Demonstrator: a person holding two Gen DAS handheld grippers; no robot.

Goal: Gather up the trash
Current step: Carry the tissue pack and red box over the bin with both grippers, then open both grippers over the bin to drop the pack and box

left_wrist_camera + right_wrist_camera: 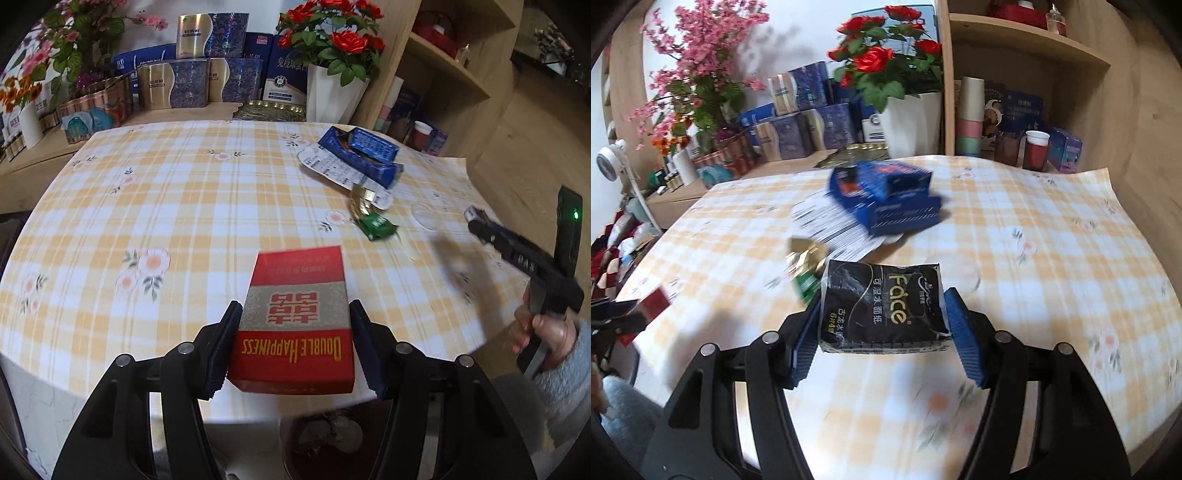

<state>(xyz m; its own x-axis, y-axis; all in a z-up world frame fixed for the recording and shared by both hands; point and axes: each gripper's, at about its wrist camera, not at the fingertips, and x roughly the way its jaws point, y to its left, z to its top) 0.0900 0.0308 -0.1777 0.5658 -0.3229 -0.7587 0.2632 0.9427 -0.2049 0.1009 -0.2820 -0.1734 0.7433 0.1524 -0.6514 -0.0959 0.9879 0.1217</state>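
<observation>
blue boxes, green wrapper, flowerpot

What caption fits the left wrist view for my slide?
Left gripper clamps a red cigarette box above the checked tablecloth; blue cartons and green wrapper remain.

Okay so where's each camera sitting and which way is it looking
Left wrist: on the left claw, looking down across the checked table; its fingers clamp a red cigarette box; the right claw and hand show at right.
Right wrist: on the right claw, facing the shelves; it grips a black tissue pack; the left claw shows at far left.
Both share the blue boxes, green wrapper and red roses.
</observation>
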